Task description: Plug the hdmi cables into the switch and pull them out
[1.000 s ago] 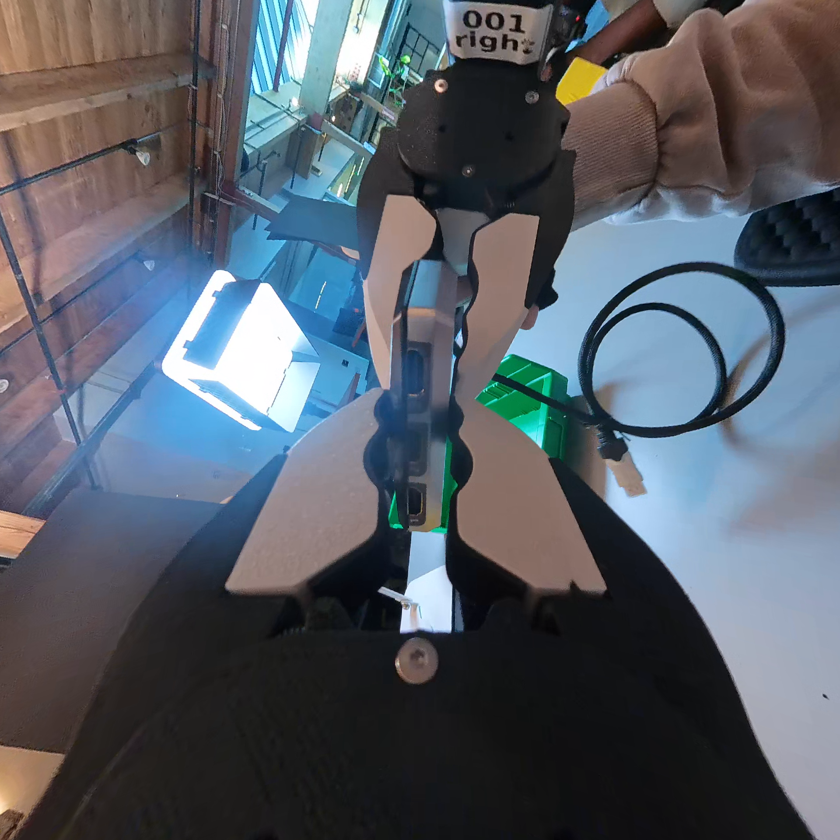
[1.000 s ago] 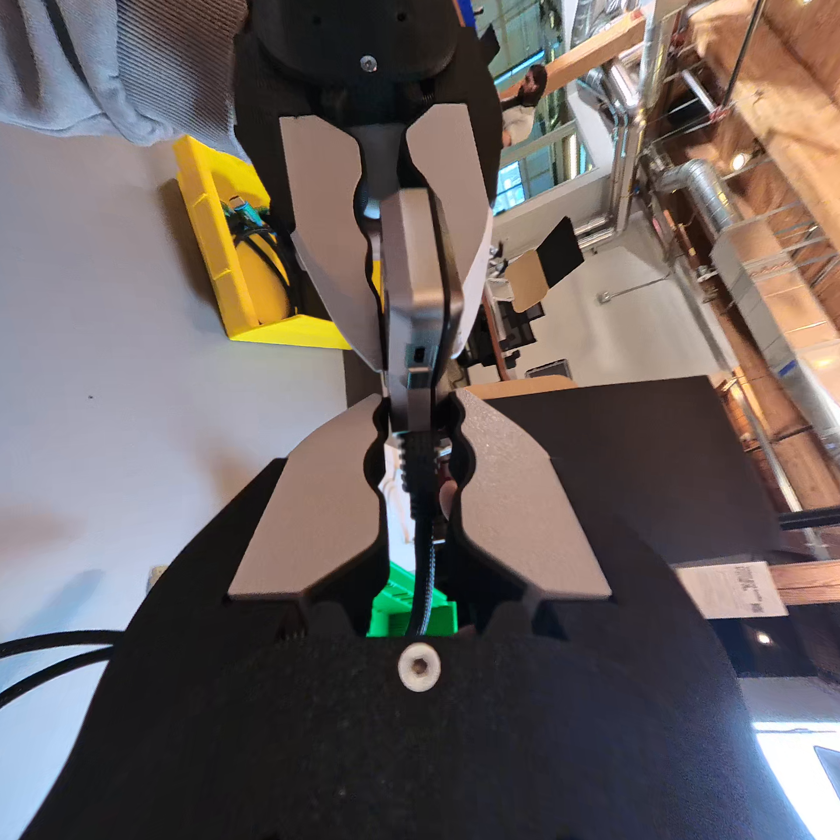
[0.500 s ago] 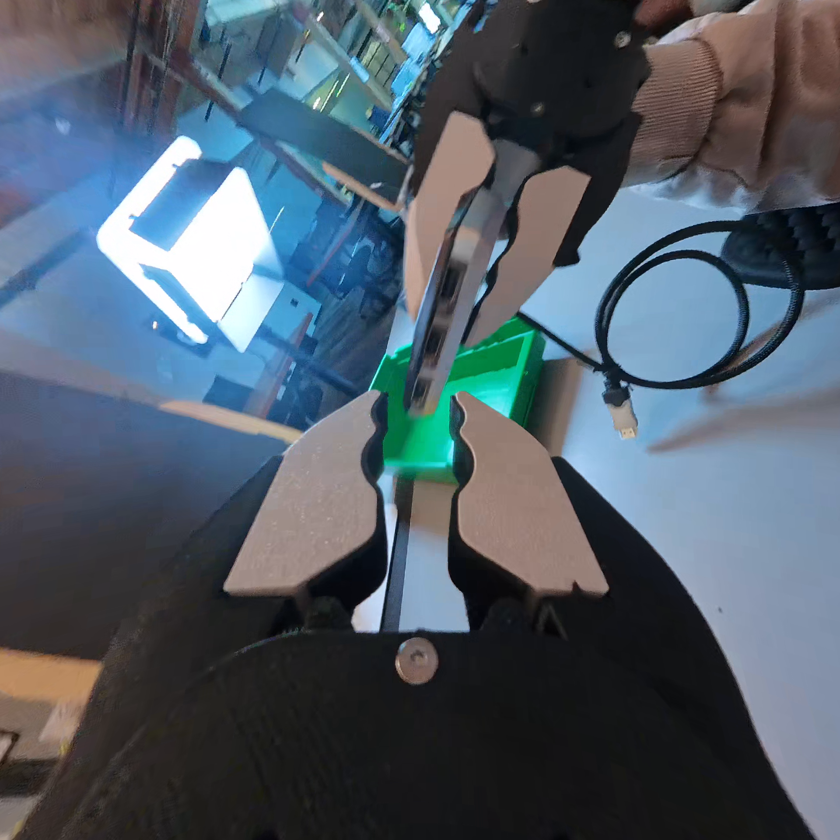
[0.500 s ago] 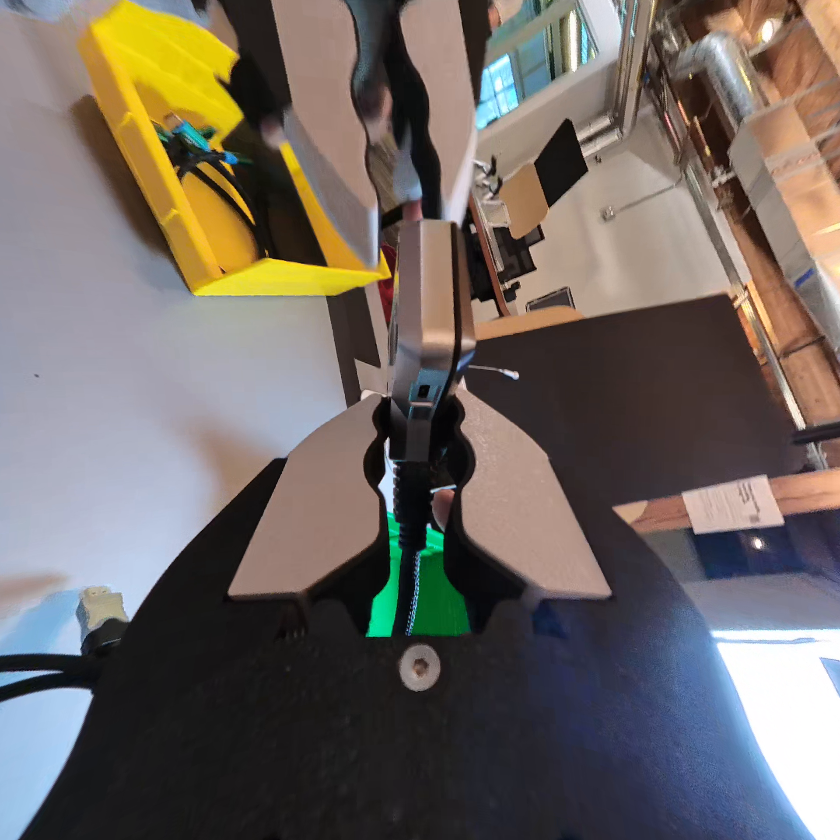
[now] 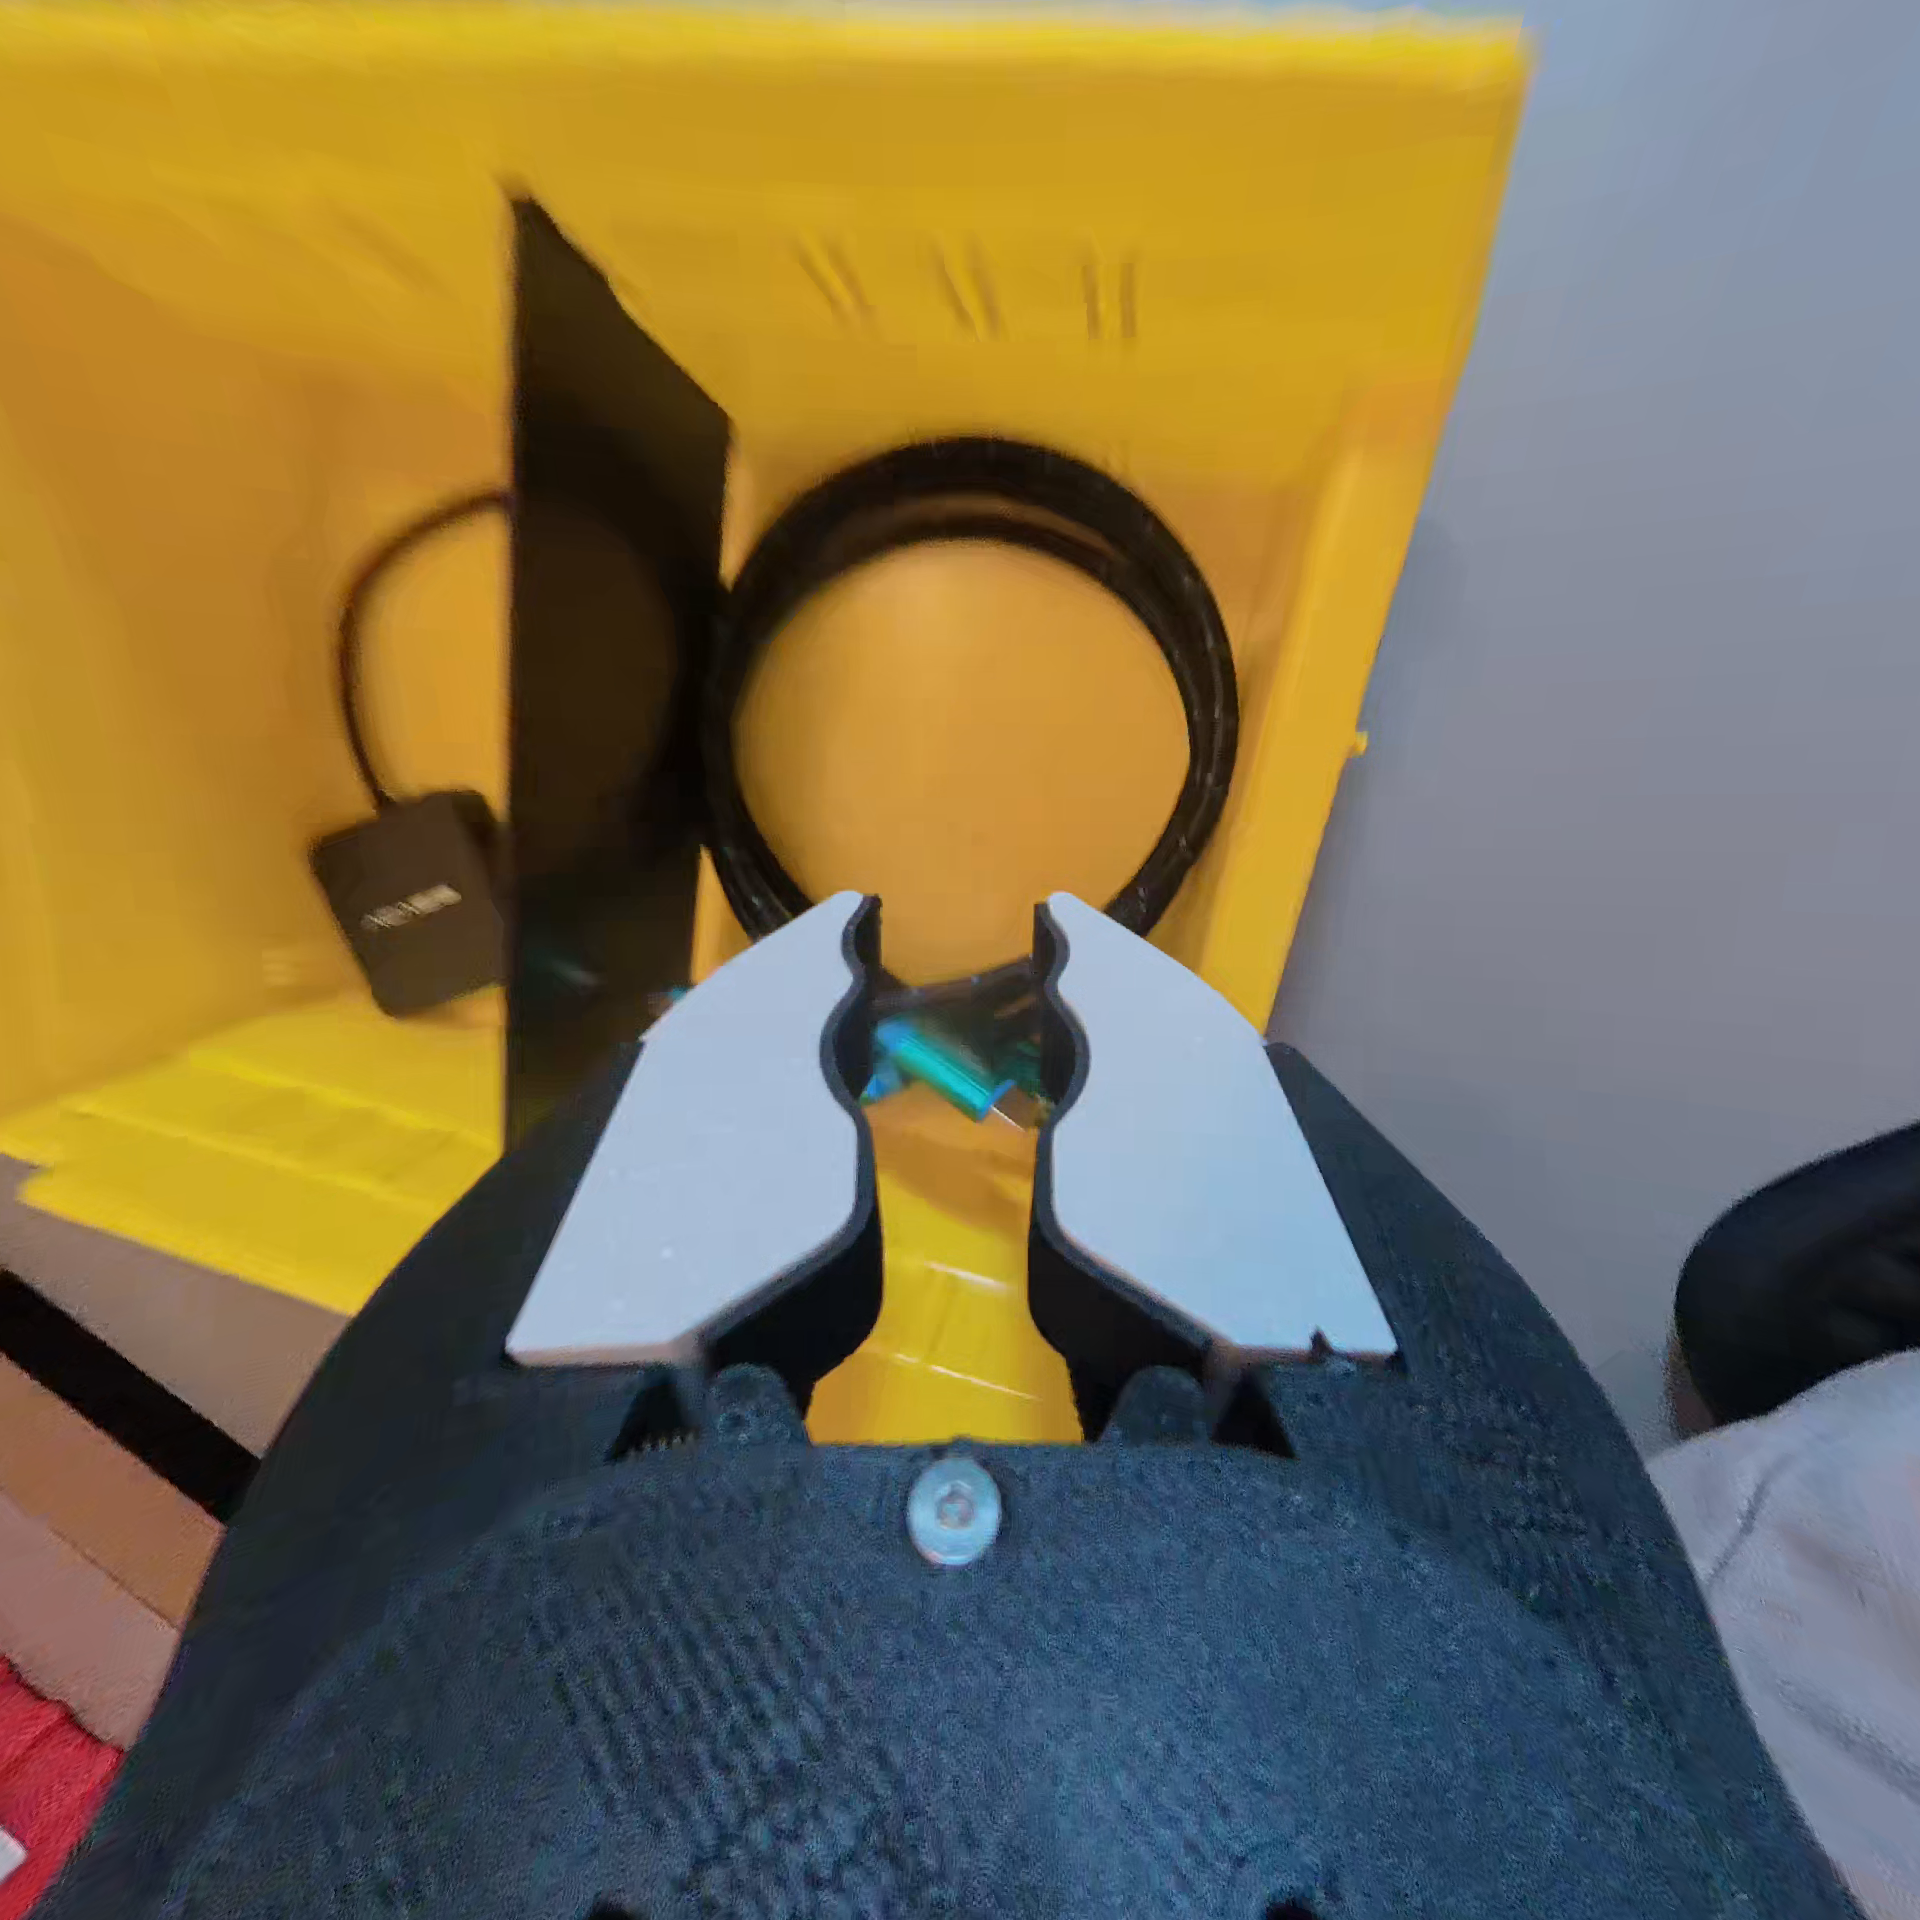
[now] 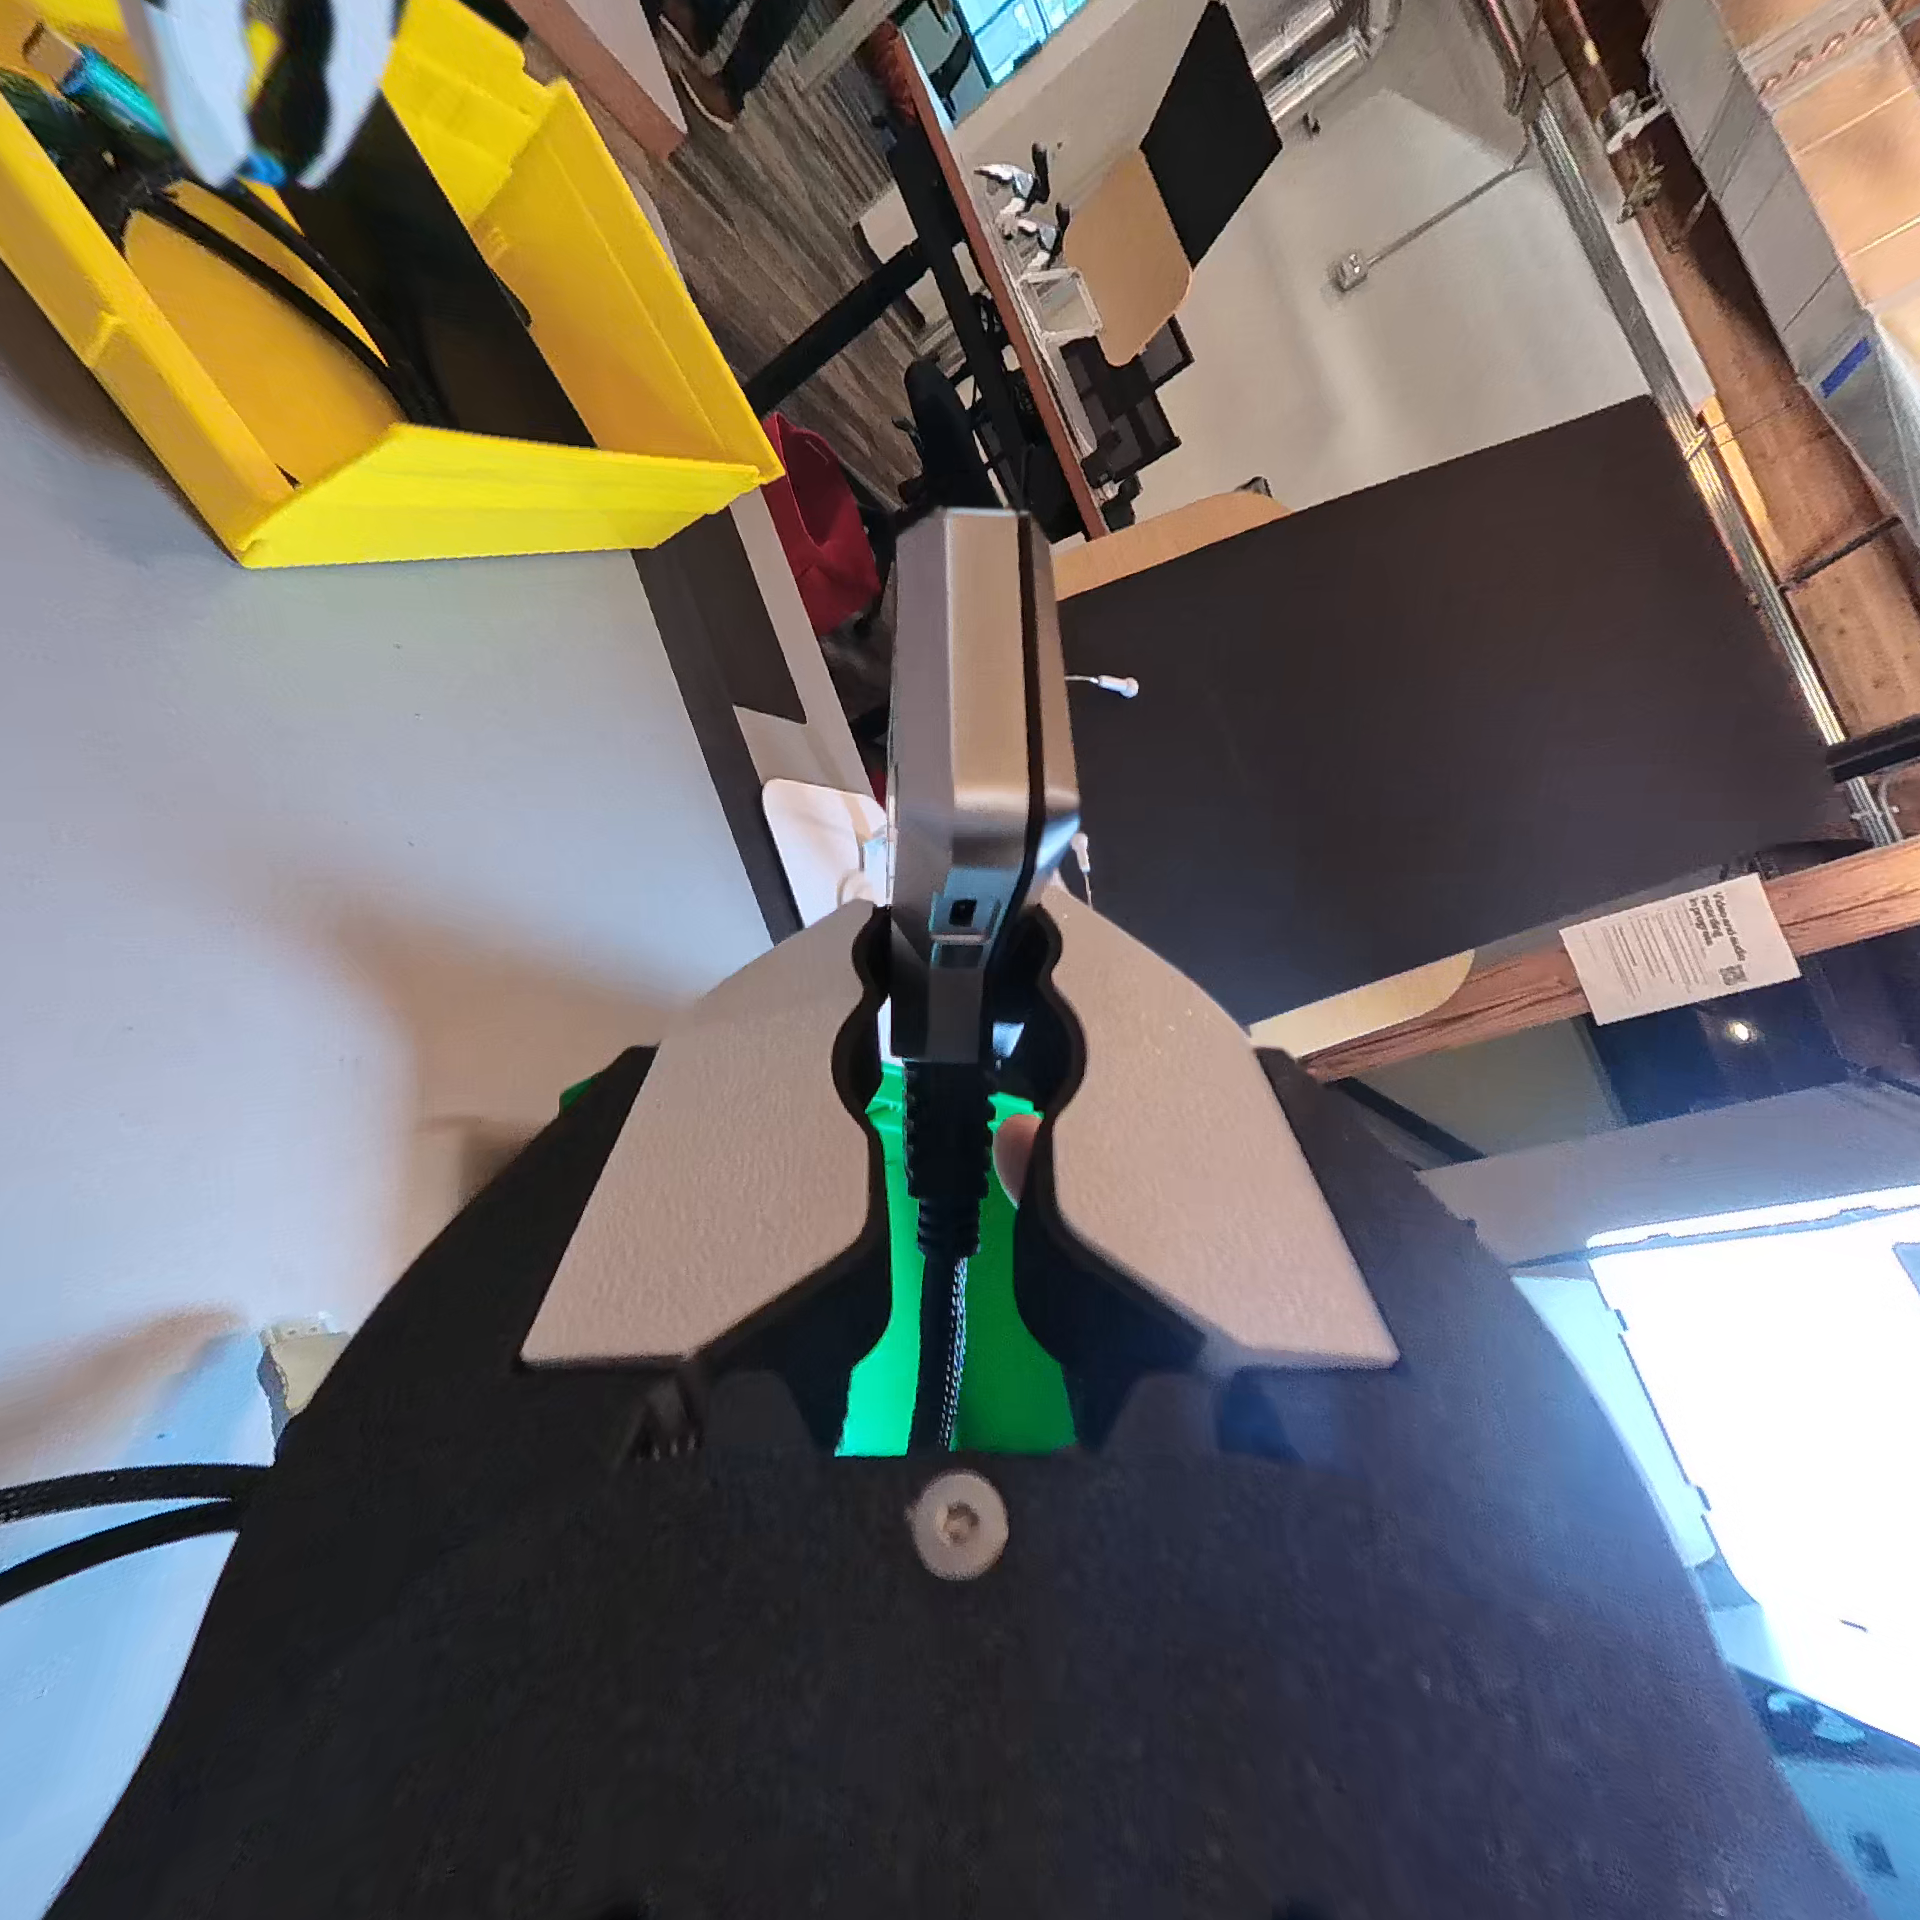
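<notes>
My right gripper (image 6: 961, 925) is shut on the black plug (image 6: 940, 1018) of a braided HDMI cable (image 6: 940, 1351). The grey metal switch (image 6: 966, 707) sits on that plug and sticks out ahead of the fingers, held in the air. My left gripper (image 5: 956, 914) is open and empty, pointing into a yellow bin (image 5: 1039, 156). In the bin lie a coiled black cable (image 5: 1205, 665) and teal-tipped connectors (image 5: 935, 1060), seen between the fingers. The left gripper also shows blurred at the top left of the right wrist view (image 6: 260, 94).
The yellow bin (image 6: 468, 488) holds a black divider (image 5: 592, 623) and a small black adapter box (image 5: 416, 904). A green bin (image 6: 1008, 1392) lies under the right gripper. A second black cable (image 6: 104, 1507) with a loose plug (image 6: 296, 1351) lies on the white table (image 6: 312, 831). My right fingertips sit around 40 centimeters from my left ones.
My left gripper opened, let go of the switch and swung away to the yellow bin. My right gripper still holds the plug, with the switch now carried on it alone.
</notes>
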{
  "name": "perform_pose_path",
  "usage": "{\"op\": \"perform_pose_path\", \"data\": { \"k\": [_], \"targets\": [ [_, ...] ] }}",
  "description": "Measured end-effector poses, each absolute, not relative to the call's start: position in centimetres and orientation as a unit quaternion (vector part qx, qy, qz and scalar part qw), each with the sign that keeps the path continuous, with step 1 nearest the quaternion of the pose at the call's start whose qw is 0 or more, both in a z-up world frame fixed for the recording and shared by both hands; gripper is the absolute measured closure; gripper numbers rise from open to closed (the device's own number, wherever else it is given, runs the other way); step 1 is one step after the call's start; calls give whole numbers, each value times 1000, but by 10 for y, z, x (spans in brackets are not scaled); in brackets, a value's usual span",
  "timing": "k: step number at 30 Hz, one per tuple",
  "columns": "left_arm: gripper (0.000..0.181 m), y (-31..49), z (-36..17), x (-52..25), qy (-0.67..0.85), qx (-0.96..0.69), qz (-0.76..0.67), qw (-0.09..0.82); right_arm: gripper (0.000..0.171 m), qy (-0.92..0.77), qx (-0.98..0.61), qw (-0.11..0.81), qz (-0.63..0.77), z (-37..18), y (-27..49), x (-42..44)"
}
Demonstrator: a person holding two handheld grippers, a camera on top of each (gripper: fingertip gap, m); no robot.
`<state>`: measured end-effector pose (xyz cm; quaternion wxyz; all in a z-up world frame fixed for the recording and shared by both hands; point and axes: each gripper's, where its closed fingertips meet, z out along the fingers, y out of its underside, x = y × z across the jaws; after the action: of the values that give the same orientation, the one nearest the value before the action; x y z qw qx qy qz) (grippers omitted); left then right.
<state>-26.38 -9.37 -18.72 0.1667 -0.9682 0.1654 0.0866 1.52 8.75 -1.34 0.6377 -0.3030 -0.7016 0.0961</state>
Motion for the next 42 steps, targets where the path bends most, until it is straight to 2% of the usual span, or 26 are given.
{"op": "perform_pose_path", "data": {
  "k": [1,5,11,13,18,20,25,30,33,38,42],
  "targets": [
    [154,-99,-195,-263,166,-972,78,145,148,-701,-308,636,92,-14,90,17],
    [153,-107,-198,-264,208,-971,72,95,148,-699,-322,631,94,-15,101,22],
    [142,-128,-215,-287,324,-935,109,-92,148,-694,-333,628,117,-14,107,20],
    [139,-121,-224,-290,381,-911,127,-99,148,-691,-336,629,121,-13,109,21],
    [165,-117,-237,-280,432,-891,98,-99,148,-689,-342,627,124,-14,112,22],
    [168,-117,-232,-271,427,-897,76,-80,148,-688,-342,628,123,-14,113,22],
    [174,-98,-173,-252,403,-910,78,47,148,-679,-348,633,130,-8,119,27],
    [174,-57,-66,-190,394,-856,108,316,148,-661,-354,646,142,3,122,32],
    [175,-42,-22,-130,378,-806,90,447,148,-651,-359,650,156,8,121,33],
    [175,-18,-5,-40,316,-739,-83,589,148,-641,-361,659,156,15,121,38],
    [175,3,-20,3,232,-688,-289,624,148,-635,-366,662,158,17,126,43]
  ]
}}
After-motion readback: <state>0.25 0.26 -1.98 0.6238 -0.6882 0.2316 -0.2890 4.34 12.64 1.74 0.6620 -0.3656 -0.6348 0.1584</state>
